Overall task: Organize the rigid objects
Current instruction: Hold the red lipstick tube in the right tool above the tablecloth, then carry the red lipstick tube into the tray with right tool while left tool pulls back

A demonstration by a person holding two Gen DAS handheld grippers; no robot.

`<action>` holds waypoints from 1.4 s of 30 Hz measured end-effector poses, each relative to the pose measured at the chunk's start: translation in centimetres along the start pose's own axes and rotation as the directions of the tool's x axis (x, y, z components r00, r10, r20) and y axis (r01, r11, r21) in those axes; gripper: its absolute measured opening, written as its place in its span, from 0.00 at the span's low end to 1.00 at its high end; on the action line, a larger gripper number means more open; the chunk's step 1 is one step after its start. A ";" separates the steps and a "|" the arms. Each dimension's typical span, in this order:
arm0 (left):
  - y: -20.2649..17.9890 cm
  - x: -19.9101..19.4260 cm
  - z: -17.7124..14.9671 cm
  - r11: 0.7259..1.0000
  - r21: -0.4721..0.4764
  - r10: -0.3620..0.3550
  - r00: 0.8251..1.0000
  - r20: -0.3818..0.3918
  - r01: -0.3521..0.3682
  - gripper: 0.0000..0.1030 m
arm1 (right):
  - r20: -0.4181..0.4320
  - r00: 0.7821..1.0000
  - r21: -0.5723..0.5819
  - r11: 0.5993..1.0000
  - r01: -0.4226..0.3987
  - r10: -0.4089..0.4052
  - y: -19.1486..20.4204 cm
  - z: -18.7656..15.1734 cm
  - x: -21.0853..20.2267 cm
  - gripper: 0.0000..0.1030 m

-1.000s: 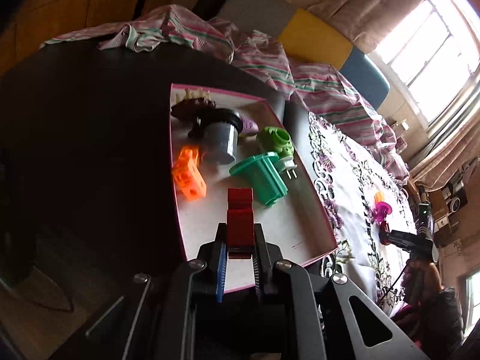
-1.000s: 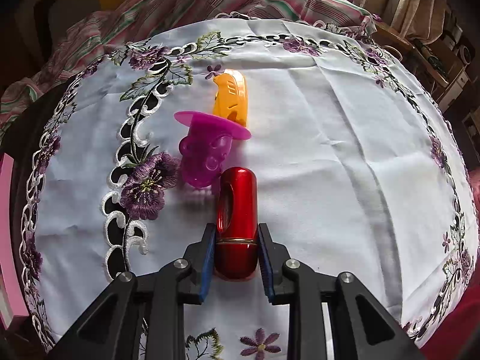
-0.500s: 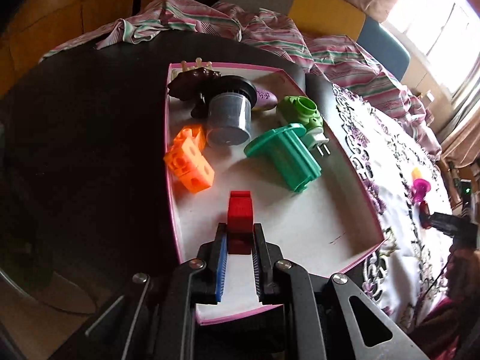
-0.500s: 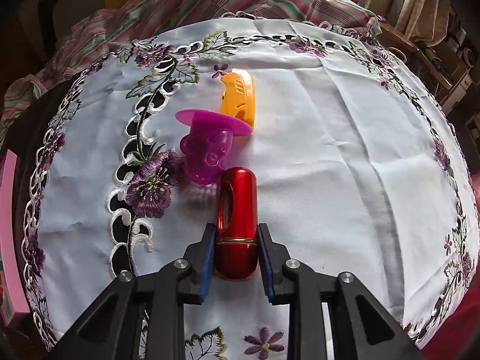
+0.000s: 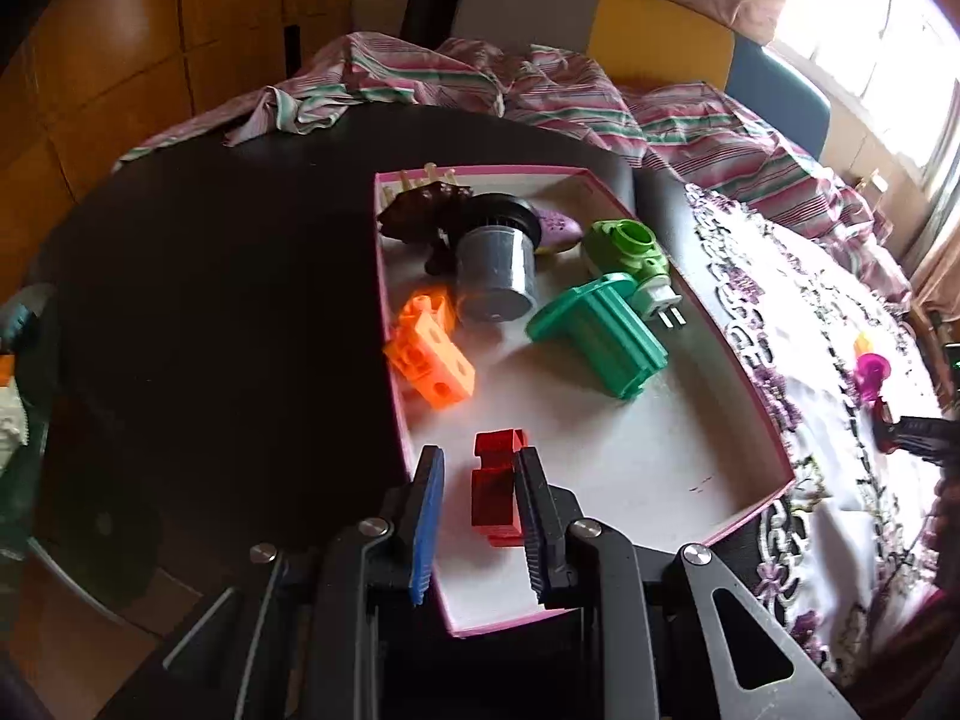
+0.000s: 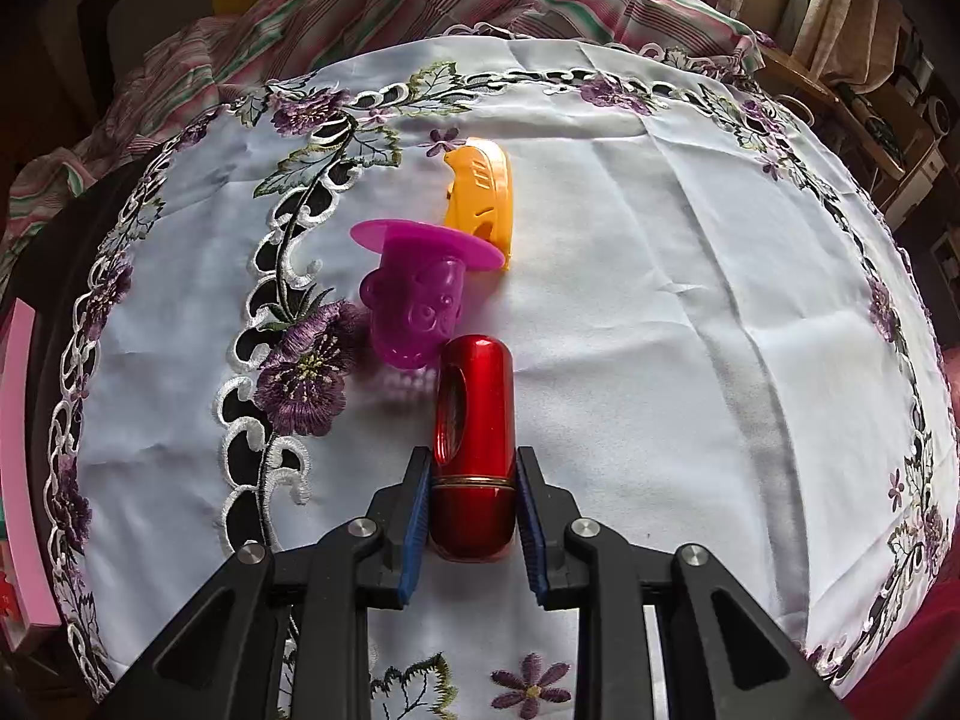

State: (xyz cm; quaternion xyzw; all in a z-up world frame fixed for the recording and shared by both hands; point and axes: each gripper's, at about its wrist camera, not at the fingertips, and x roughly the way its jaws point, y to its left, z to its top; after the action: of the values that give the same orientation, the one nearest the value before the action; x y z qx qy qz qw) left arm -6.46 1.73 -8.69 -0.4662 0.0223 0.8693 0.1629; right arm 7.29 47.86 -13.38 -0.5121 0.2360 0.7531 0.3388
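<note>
Left fingers (image 5: 427, 498) parted around red block (image 5: 495, 495) in pink tray (image 5: 753, 402); right fingers (image 6: 420, 504) clamp red cylinder (image 6: 474, 444) over embroidered cloth (image 6: 690, 330).

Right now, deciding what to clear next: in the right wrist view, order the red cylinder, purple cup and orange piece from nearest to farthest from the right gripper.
1. Red cylinder, between the right gripper's fingers.
2. Purple cup, just ahead, slightly left.
3. Orange piece, beyond the cup's rim.

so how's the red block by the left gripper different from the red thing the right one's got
The red block is angular and stepped; the red capsule is rounded and glossy. The block lies in the pink-rimmed tray between the open jaws of the left gripper; the capsule is clamped by the right gripper over the embroidered cloth. Both are red and rigid.
</note>
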 end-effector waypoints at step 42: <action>0.4 -3.2 -0.7 0.996 -0.032 0.084 0.995 0.059 -0.082 0.30 | -0.082 0.987 -0.418 0.894 -0.163 0.142 9.7 -5.7 -3.0 0.25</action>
State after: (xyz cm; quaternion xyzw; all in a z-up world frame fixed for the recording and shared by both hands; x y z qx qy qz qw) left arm -4.35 0.37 -6.48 -0.4407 0.0237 0.8892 0.1204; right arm 4.26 36.67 -12.58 -0.5716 0.1148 0.7978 0.1539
